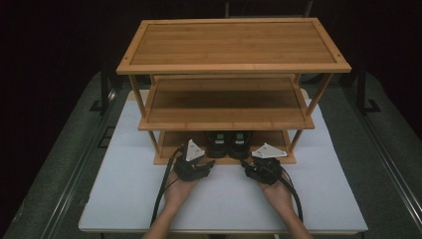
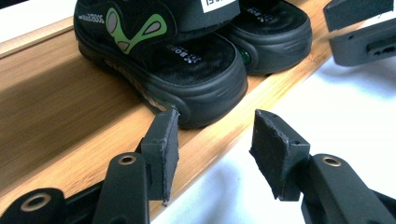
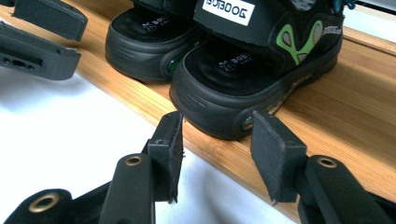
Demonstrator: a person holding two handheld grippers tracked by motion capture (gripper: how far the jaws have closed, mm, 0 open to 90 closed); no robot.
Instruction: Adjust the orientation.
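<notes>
A wooden shoe rack (image 1: pixel 234 69) with three shelves stands on a white table (image 1: pixel 124 199). Two black sandals sit side by side on the bottom shelf (image 1: pixel 171 142), with their heels facing the person. That is a good spot for them, because the heels are right at the front edge where the grippers can get to them.

The left gripper (image 1: pixel 196 168) is held by the person's left hand (image 1: pixel 180 191), low on the table and just in front of the rack. It points at the left sandal (image 2: pixel 163 56). Its jaws are open wide and hold nothing. The heel of that sandal is just past the jaw tips, and one pad (image 2: pixel 163 149) is almost at the heel's rim, though I cannot tell if it touches. I think the jaws are wide so the fat heel can fit between them.

The right gripper (image 1: pixel 256 169) is in the right hand (image 1: pixel 277 193), a little to the side of the left one. It points at the right sandal (image 3: pixel 252 70). Its jaws are open wide too, and empty. The heel sits just ahead of them, in the gap between the two pads.

Both grippers are held low and flat, level with the bottom shelf. I guess each one is lined up to grab a sandal by the heel and pull it out.
</notes>
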